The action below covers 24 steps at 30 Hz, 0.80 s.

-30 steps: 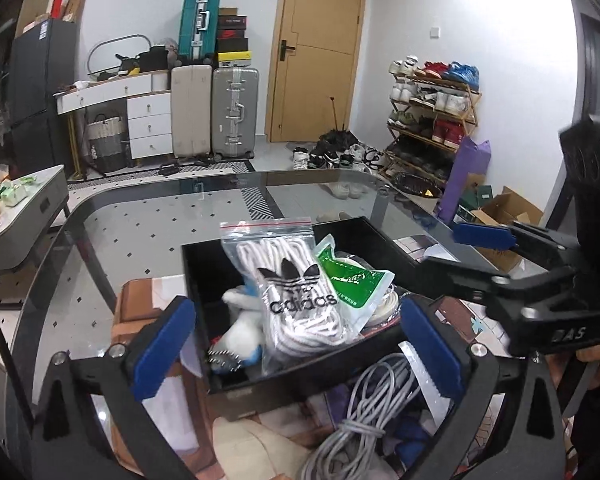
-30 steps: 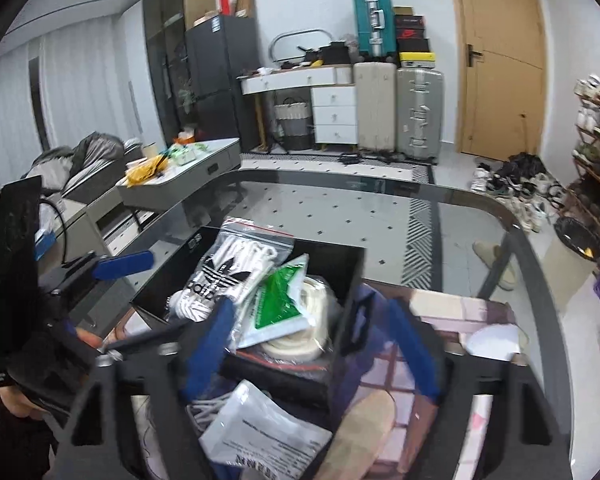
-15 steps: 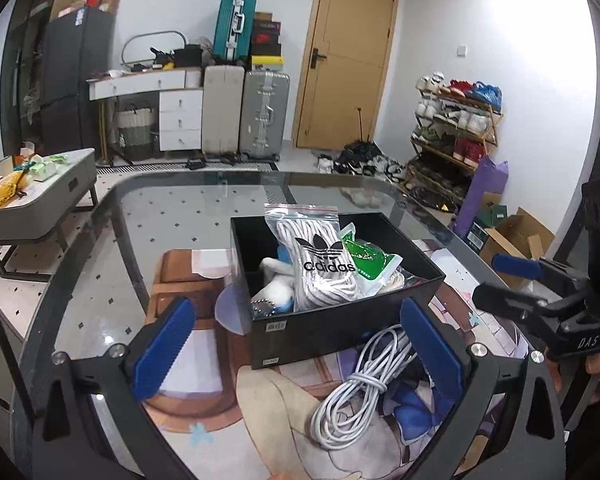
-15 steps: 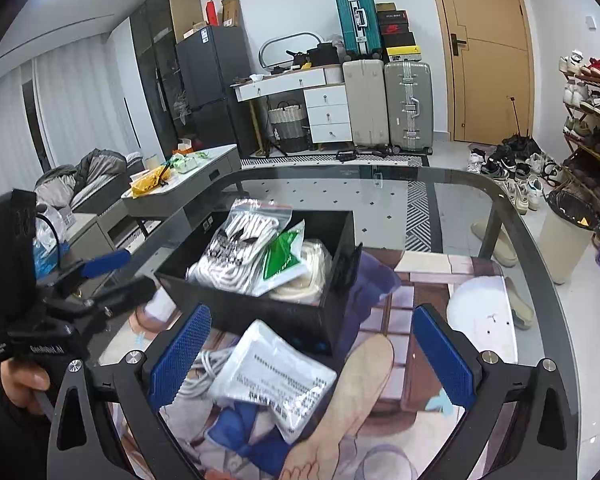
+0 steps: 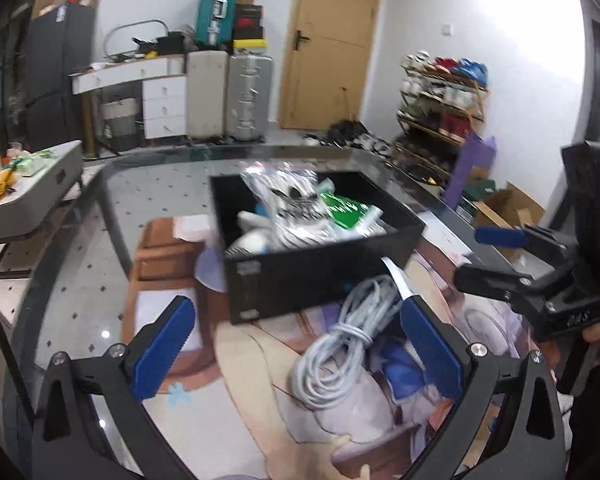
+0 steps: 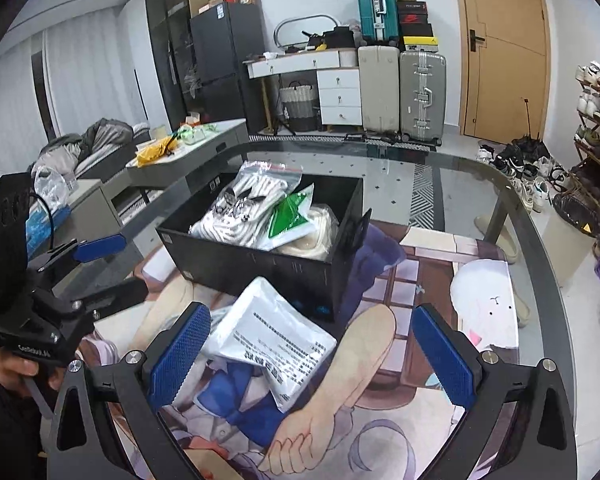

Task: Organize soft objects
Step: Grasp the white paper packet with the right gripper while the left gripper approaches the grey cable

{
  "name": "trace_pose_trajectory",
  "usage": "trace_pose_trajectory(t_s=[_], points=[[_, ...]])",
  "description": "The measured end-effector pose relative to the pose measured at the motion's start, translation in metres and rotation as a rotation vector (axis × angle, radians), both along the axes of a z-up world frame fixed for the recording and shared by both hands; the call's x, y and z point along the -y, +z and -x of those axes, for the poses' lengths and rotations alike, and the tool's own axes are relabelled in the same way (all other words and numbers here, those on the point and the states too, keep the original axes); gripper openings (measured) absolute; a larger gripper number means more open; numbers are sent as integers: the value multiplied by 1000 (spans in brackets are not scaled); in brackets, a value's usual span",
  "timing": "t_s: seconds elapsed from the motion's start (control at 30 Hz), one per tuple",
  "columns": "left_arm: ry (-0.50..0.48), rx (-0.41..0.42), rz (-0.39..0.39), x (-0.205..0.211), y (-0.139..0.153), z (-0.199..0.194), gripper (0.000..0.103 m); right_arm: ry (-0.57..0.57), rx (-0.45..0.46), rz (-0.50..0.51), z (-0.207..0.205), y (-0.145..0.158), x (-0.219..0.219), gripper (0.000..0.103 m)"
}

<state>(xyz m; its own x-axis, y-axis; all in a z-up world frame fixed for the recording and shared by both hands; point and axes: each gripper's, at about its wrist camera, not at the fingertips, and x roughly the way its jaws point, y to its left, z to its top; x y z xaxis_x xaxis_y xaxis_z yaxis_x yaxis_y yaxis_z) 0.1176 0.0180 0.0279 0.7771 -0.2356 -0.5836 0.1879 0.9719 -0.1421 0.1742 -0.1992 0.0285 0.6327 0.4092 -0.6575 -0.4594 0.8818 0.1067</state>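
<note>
A black box [image 5: 324, 276] [image 6: 260, 264] sits on a printed mat on the glass table. In it lie an Adidas bag of white laces [image 5: 288, 212] [image 6: 244, 204], a green-and-white pouch [image 5: 346, 208] [image 6: 290, 216] and a pale soft item [image 6: 312, 236]. A coiled grey cable [image 5: 340, 344] lies in front of the box, between my left gripper's open fingers [image 5: 300, 348]. A white printed pouch [image 6: 276, 340] lies on the mat between my right gripper's open fingers [image 6: 312, 356]. Both grippers are empty. Each also shows in the other's view, the right [image 5: 512, 256] and the left [image 6: 108, 268].
The printed mat [image 6: 420, 280] covers the near part of the glass table [image 6: 400, 168]. A grey side table [image 5: 24, 200] stands to the left. Suitcases, drawers, a door and a shoe rack [image 5: 440, 100] line the room behind.
Both grippers have pulled back from over the box toward the near side of the table. The cable and the white pouch now lie between their open fingers.
</note>
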Motion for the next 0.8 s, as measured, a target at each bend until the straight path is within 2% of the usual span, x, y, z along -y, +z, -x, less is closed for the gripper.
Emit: trace_pose_trajectory(t_s=[0.2,0.33,0.57,0.8], points=[[-24,-33,-44,13,-11,-1,103,14,-40,9,-2,-11,-1,102],[-31,-85,-66,19,-21,-5,103,14,-56,34,-4,-17,-1,102],[-53,-121,-72,24,-26,-8,103,16,-83,121,-7,-32,-4,102],[-40,-115,-56,18,-26,-9,103,38,-110,116,-10,-42,-9,102]])
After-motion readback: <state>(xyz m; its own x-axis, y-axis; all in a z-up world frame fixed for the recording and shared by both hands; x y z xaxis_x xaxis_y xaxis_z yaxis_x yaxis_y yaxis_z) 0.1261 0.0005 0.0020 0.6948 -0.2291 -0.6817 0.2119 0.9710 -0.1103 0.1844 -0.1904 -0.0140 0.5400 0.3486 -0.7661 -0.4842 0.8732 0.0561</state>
